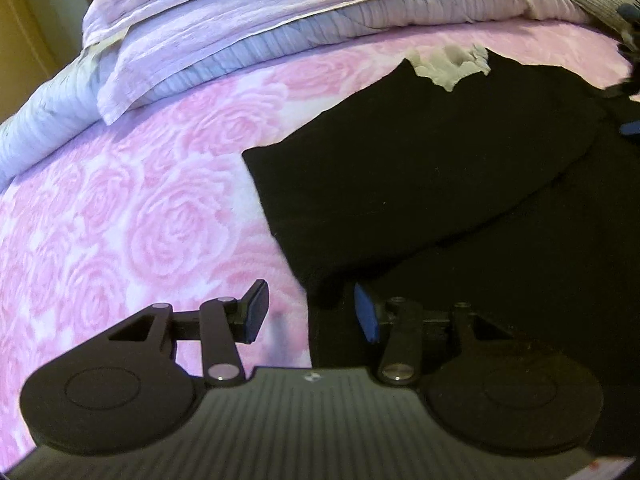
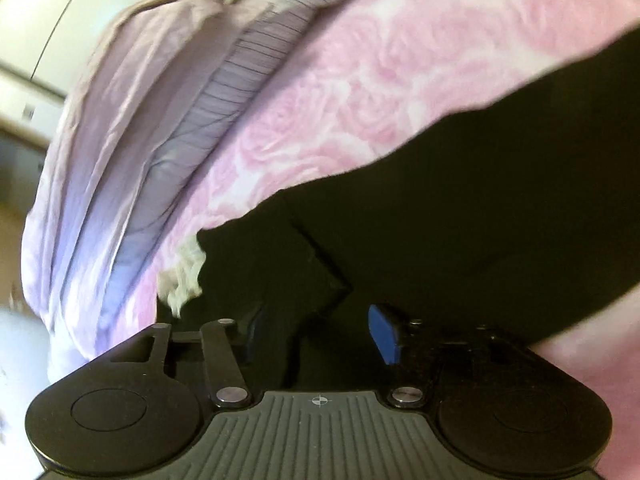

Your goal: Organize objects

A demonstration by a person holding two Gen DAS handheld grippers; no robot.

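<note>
Black folded cloth garment lies on the pink rose-patterned bedspread, its near left edge running between the parted fingers of the left gripper, nothing pinched. The right gripper hangs over the same cloth, fingers apart; contact there is hard to judge through blur. Both hands sit equally near.

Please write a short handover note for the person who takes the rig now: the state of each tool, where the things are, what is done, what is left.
Left tool: open, straddling the near left edge of the black garment, not gripping.
Right tool: open, low over the same garment, no grip visible.
The garment lies partly folded on the pink rose blanket; a small grey cloth at its far edge; folded lilac bedding behind.
Done: garment laid out.
Left: probably grip, finish folding, put away.
</note>
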